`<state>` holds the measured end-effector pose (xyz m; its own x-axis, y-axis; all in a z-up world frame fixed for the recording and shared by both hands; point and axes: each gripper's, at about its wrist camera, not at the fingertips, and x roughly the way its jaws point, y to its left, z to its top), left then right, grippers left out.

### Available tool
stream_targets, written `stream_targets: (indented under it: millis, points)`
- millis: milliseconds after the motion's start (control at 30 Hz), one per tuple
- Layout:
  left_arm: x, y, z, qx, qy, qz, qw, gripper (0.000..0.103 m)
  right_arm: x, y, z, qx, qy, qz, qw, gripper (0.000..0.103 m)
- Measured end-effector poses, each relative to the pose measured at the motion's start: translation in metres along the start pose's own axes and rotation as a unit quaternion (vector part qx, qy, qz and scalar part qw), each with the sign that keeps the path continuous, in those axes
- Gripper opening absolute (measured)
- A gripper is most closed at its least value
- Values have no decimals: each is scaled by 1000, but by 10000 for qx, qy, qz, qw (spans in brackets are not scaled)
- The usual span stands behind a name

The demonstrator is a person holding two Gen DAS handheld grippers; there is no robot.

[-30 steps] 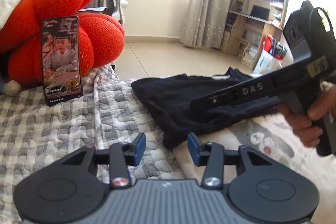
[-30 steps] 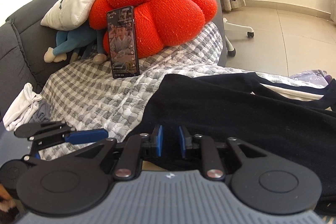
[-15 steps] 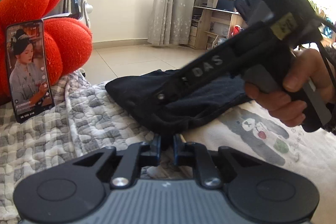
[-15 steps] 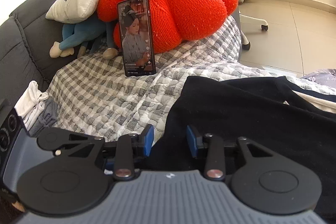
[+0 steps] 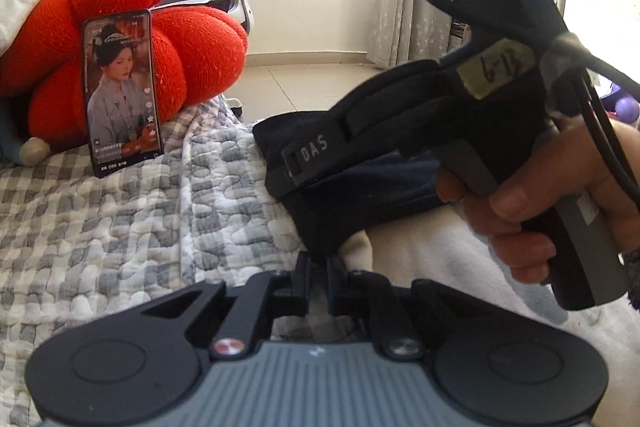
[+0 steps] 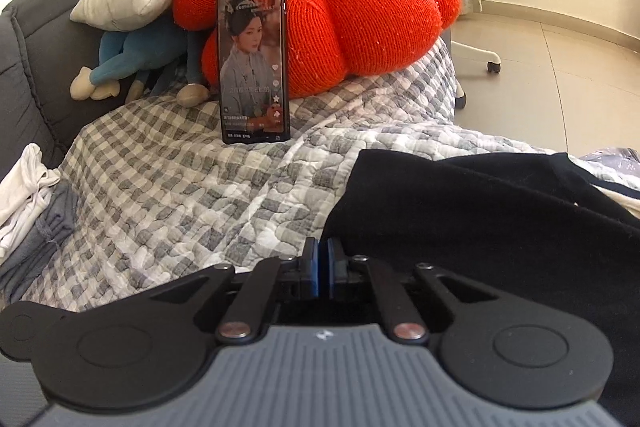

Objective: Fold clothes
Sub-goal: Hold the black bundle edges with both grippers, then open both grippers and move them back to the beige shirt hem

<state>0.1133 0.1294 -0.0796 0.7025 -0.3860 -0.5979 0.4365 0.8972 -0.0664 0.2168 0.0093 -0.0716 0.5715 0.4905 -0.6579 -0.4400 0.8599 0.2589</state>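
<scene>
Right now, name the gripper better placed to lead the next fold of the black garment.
Left, probably. The left gripper sits nearly shut on the near corner of the black garment, ready to carry it over. The right gripper has its pads together at the garment's side edge, with no fabric visibly between them.

Phone point(image 6: 253, 61) upright against red cushion point(image 6: 360, 23).

Bright window glare (fisheye-warped edges)

Phone point(image 6: 253, 61) stands on quilt point(image 6: 168, 187), leaning on knot cushion point(image 6: 352, 23) behind it, plush toy point(image 6: 128, 67) to its left, garment point(image 6: 480, 227) near right, clothes pile point(image 6: 28, 203) far left.
</scene>
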Motion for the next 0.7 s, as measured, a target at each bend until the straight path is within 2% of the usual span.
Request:
stream_targets:
  millis: [33, 100, 167, 233, 267, 533, 700]
  points:
    - [-1, 3, 1, -69, 3, -61, 10000, 8, -3, -1, 1, 52, -2, 66, 10000, 15]
    - [-5, 6, 0, -132, -9, -140, 9998, 11, -11, -4, 3, 139, -3, 149, 9998, 16]
    - [-9, 7, -1, -129, -35, -180, 9997, 17, -20, -8, 2, 231, -10, 224, 9995, 16]
    - [-14, 9, 0, -141, -114, -178, 9997, 28, -28, -14, -1, 316, -11, 277, 9991, 17]
    - [-17, 9, 0, -153, -176, -161, 9996, 29, -33, -17, -2, 322, -22, 272, 9991, 17]
    - [-21, -8, 25, -106, -486, -297, 9983, 29, -73, -43, -16, 328, -161, 18, 9993, 17]
    - [1, -26, 32, 36, -380, -349, 9987, 29, -88, -62, -27, 321, -143, -280, 9990, 17]
